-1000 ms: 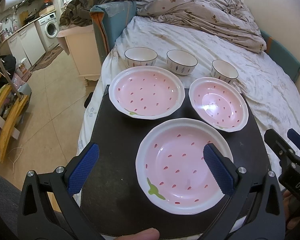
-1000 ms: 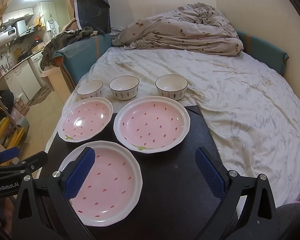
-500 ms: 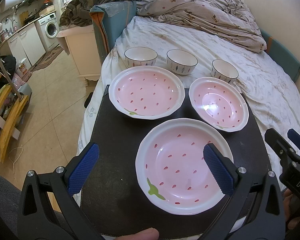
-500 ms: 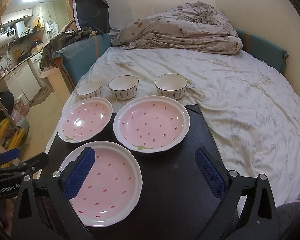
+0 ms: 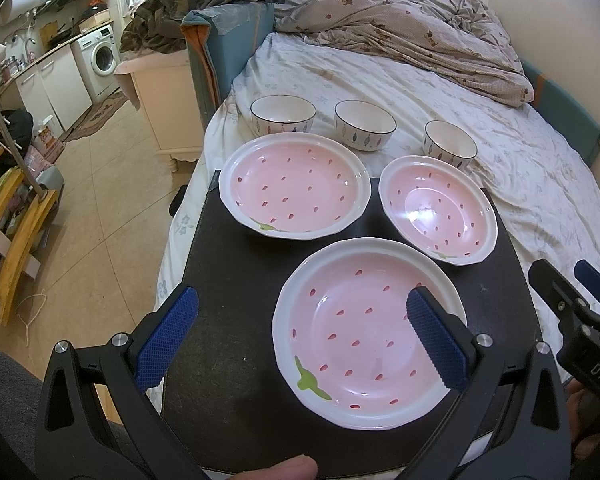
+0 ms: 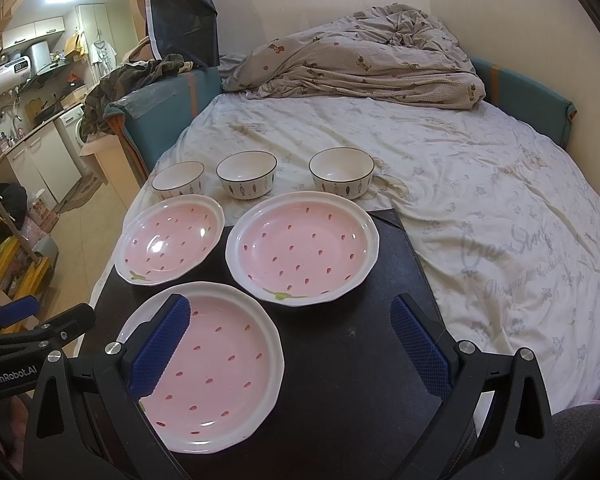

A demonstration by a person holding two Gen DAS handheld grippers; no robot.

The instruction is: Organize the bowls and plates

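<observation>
Plates: three pink strawberry-pattern plates sit on a black mat (image 5: 228, 280) laid at the near end of the bed (image 6: 480, 184). The near plate (image 5: 370, 312) lies closest to me; the far-left plate (image 5: 296, 188) and the far-right plate (image 5: 438, 210) lie behind it, side by side, a strip of mat showing between them. The far-left plate overhangs the far edge of the mat.

Bowls: three white bowls with dark rims stand in a row on the bedsheet just past the plates: left bowl (image 5: 283, 118), middle bowl (image 5: 365, 124), right bowl (image 5: 450, 148). They are apart from one another and upright. The right bowl is just beside the rim of the far-right plate; whether they touch, I cannot tell.

My left gripper (image 5: 300, 332) hovers over the near edge of the mat, jaws spread wide, holding nothing. Its right pad overlaps the near plate in the left wrist view; contact cannot be confirmed.

My right gripper (image 6: 290, 344) is also spread wide and empty, above the near plate and the bare mat to its right. Its left pad overlaps the near plate's left rim in the right wrist view.

A crumpled quilt (image 6: 360, 68) lies at the far end of the bed.
</observation>
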